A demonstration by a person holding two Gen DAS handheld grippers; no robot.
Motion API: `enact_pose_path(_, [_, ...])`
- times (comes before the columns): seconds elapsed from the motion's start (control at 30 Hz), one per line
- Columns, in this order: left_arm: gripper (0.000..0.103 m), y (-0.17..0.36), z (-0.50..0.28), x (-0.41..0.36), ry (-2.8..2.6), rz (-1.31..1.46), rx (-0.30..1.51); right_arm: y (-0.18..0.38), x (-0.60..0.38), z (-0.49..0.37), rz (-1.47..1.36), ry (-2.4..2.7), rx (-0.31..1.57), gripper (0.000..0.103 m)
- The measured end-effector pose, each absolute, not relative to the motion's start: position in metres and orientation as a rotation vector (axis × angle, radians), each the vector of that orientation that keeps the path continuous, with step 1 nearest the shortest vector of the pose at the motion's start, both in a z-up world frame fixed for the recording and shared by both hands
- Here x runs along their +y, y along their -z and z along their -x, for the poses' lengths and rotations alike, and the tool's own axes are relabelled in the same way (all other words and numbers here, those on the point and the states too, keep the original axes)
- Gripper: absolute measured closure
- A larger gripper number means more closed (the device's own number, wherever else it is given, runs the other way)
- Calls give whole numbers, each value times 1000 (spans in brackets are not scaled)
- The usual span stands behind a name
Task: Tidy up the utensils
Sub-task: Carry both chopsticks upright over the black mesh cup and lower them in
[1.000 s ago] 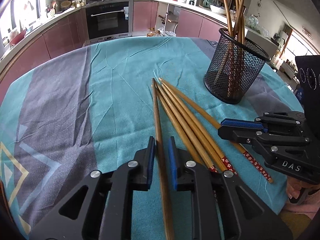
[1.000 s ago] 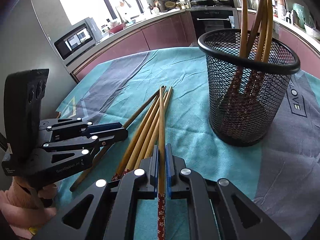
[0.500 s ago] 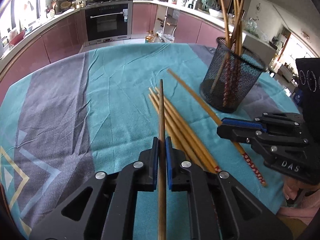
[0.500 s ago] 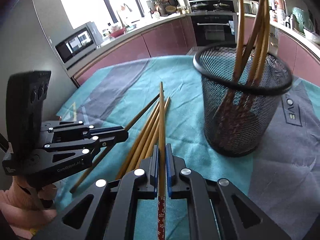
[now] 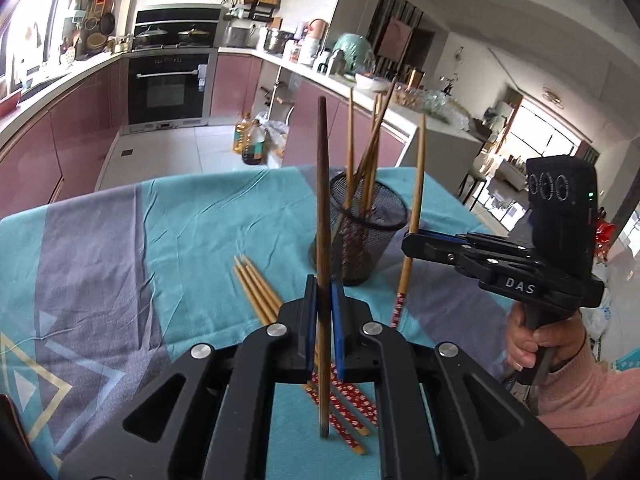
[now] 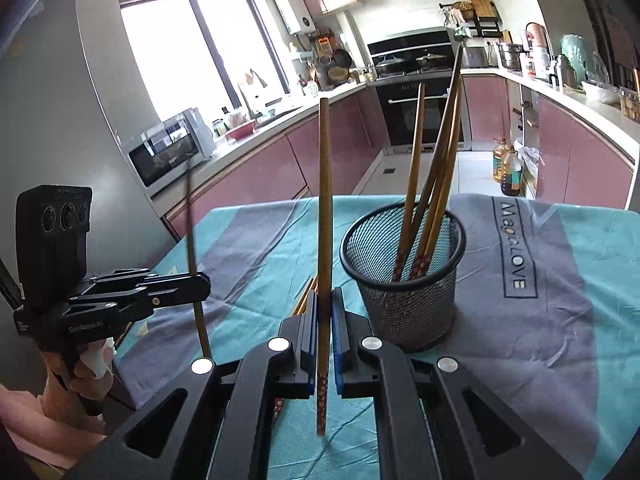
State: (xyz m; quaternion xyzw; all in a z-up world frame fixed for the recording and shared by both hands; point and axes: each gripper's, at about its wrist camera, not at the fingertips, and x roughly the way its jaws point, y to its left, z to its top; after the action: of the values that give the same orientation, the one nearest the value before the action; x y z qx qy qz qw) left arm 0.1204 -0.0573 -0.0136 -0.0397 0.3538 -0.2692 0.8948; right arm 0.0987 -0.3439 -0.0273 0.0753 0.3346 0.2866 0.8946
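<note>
Two slim wooden chopsticks [image 5: 323, 216] [image 6: 325, 216] clamped upright, round black mesh holder [image 6: 404, 276]

The left wrist view looks out over its own black hand-held gripper [image 5: 323, 304], low in the frame, across the teal-and-grey clothed surface [image 5: 192, 220] toward the black built-in oven [image 5: 170, 88] at upper left. The right wrist view sits equally close behind its hand-held gripper [image 6: 324, 312], facing the bright window [image 6: 200, 48]. Both share the black wire-mesh cup [image 5: 366, 228] [image 6: 404, 280], and each shows the other gripper at its edge.
</note>
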Motion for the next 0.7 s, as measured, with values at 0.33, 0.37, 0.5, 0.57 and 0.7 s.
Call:
enact_pose_path(0.33, [96,-24,-120,-61,609,125,629,-2,-367,-105,-177,-578,601,97])
enact_pose_path(0.37, [96,-28,-123,-63,610,128,618,-7,-371,-106,-175,-574,590,97])
enact_pose_path(0.5, [96,-42,-132,-71,623,133,585,-22,-373,-109,-164,-564,550,97])
enact_pose_path(0.57, [96,-50,-136,-74,630,131,567,-29,-376,-112,-160,-558,532,97])
enact_pose_path(0.7, [96,-68,-146,-81,641,133,529,-41,-382,-119,-159,-546,502,97])
